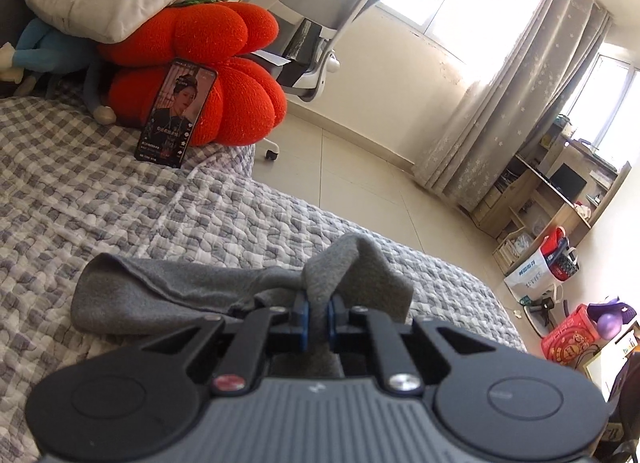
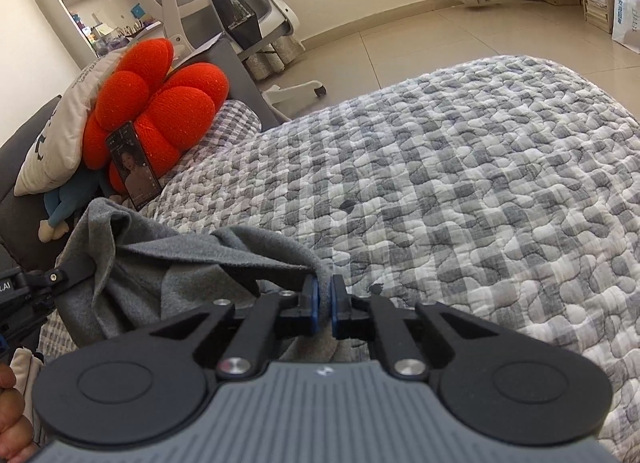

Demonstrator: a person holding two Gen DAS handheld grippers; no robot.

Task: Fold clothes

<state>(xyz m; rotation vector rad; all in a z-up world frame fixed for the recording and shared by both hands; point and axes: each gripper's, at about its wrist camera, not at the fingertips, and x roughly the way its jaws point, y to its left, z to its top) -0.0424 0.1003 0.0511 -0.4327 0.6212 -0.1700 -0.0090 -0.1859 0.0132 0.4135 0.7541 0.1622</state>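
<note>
A checked bed (image 2: 460, 191) fills both views. A grey garment (image 1: 160, 291) lies bunched at lower centre. The left gripper (image 1: 319, 313) and right gripper (image 2: 325, 299) each have jaws pinching its fabric.

The left gripper (image 1: 319, 313) points forward and downward, its two blue-padded fingers (image 1: 301, 315) drawn almost together and pinching a fold of the grey garment (image 1: 160, 295). The right gripper (image 2: 325, 305) is angled downward likewise, its pads (image 2: 313, 303) clamped on an edge of the same cloth. Part of the left gripper's black frame and a hand (image 2: 12, 415) appear at the right view's left margin.
</note>
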